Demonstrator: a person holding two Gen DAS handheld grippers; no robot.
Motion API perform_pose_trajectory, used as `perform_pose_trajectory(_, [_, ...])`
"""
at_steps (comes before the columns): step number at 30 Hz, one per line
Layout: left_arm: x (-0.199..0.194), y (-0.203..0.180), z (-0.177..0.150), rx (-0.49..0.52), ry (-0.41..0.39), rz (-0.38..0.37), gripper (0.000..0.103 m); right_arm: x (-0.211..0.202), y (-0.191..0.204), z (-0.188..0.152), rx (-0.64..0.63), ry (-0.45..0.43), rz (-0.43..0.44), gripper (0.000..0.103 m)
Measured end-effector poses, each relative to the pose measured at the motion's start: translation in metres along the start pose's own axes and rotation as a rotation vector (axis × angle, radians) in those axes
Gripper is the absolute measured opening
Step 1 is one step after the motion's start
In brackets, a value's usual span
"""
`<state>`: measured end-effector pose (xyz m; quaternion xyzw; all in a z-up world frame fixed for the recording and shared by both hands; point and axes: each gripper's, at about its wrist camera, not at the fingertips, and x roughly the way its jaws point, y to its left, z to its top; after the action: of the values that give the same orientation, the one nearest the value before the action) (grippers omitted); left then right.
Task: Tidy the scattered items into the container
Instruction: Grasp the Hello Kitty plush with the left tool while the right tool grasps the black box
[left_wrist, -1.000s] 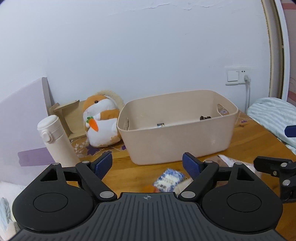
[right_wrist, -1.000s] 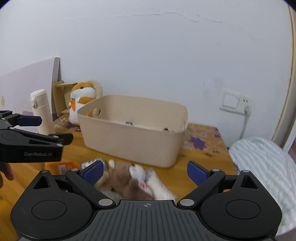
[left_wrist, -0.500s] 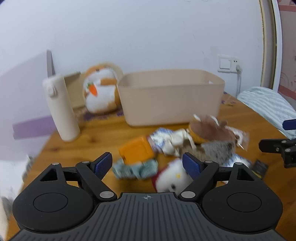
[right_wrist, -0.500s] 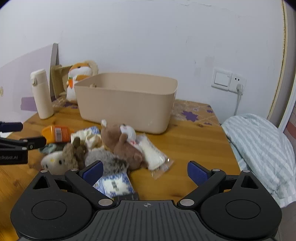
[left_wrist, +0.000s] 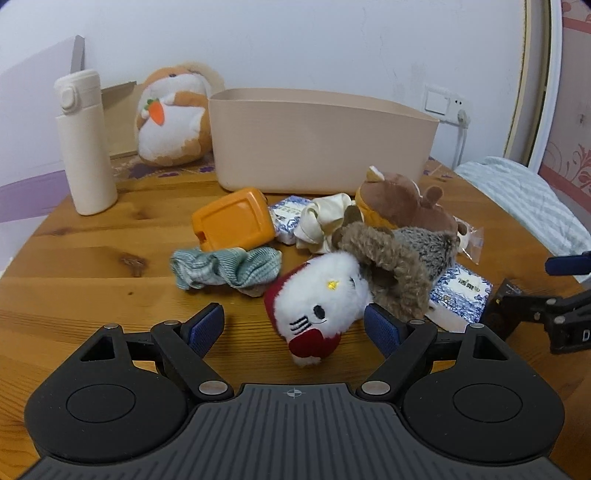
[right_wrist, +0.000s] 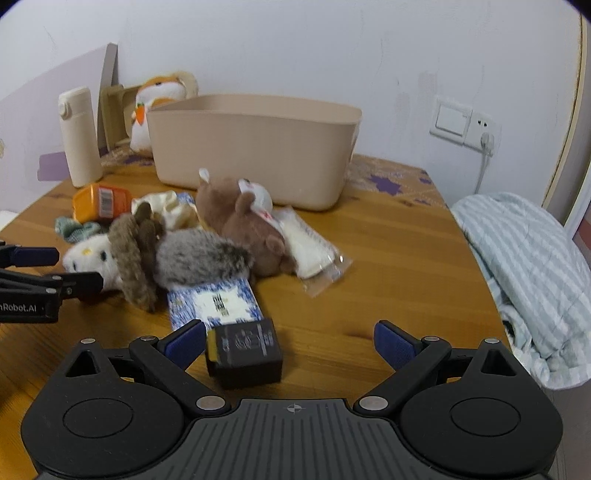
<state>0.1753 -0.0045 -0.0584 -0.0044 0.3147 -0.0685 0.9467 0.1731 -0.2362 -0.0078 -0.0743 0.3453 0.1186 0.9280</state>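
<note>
- Left wrist view: my left tongs (left_wrist: 294, 326) gape wide, holding nothing, the white cat plush (left_wrist: 318, 304) lying between their tips on the worktop (left_wrist: 85, 266); the beige container (left_wrist: 317, 142) stands behind the pile.
- Right wrist view: my right tongs (right_wrist: 291, 343) gape wide and empty, a black box (right_wrist: 245, 350) just beside the left tip.

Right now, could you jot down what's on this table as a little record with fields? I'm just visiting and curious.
container: beige bin, at the back of the wooden table
scattered pile: white cat plush, brown bear plush, orange box, green cloth, blue-patterned packs, small black box
left gripper: open, cat plush lying between its fingers
right gripper: open, black box by its left finger
nearby: cream bottle, hamster plush
</note>
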Motion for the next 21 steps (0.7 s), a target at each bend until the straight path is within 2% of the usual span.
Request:
perform_pose_trajectory(13, [0.022,0.001,0.007,-0.044,0.028,-0.037,0.083,0.015,0.005,-0.001,-0.040,0.010,0.029,0.099])
perform_pose_trajectory(18, [0.025,-0.005,0.006,-0.019,0.025,-0.054,0.069,0.019,0.009,-0.002,-0.049,0.025,0.039,0.090])
perform_pose_trajectory(21, [0.024,-0.008,0.005,-0.005,0.021,-0.050,0.067,0.021,0.010,-0.004,-0.052,0.041,0.046,0.084])
